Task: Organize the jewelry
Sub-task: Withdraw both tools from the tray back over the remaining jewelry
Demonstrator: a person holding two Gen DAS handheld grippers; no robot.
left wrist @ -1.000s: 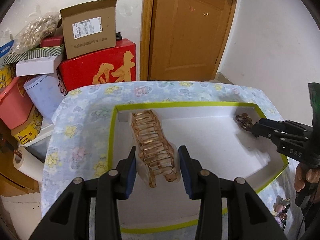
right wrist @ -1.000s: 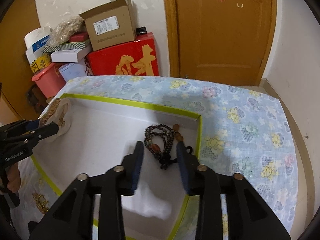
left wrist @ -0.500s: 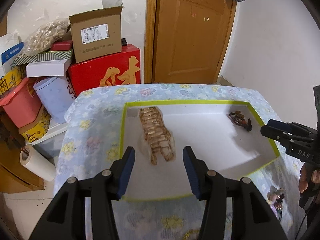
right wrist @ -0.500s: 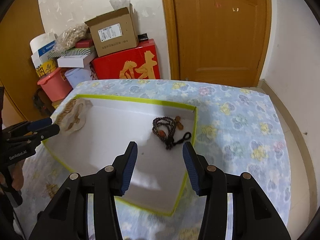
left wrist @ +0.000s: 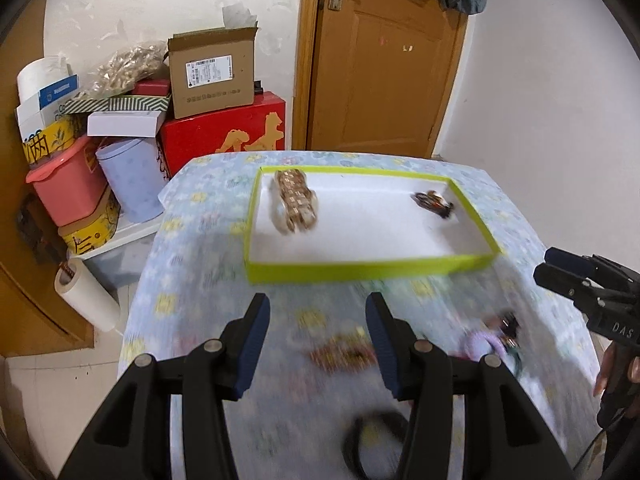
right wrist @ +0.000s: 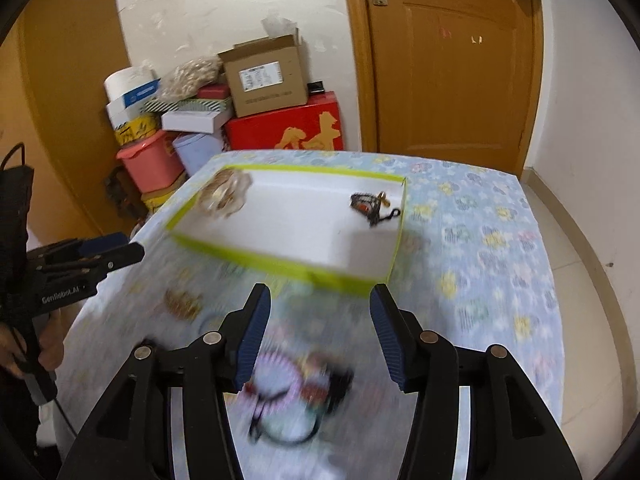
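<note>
A white tray with a lime rim (left wrist: 360,270) (right wrist: 280,262) sits on the floral tablecloth. In it lie a gold link bracelet in a clear bag (left wrist: 296,202) (right wrist: 226,196) at the left and a dark bead necklace (left wrist: 434,202) (right wrist: 370,204) at the right. My left gripper (left wrist: 318,336) is open and empty, above a blurred gold piece (left wrist: 344,354). My right gripper (right wrist: 320,336) is open and empty, above a blurred purple and dark tangle of jewelry (right wrist: 296,392). A dark ring (left wrist: 372,436) lies near the front edge.
Stacked boxes, a red box (left wrist: 224,140), a pink bin (left wrist: 68,188) and a paper roll (left wrist: 86,300) stand left of the table. A wooden door (left wrist: 384,60) is behind. A small gold piece (right wrist: 182,304) lies on the cloth.
Both grippers have pulled back and up from the tray, leaving the bracelet and necklace in it. Loose jewelry on the cloth in front of the tray has come into view.
</note>
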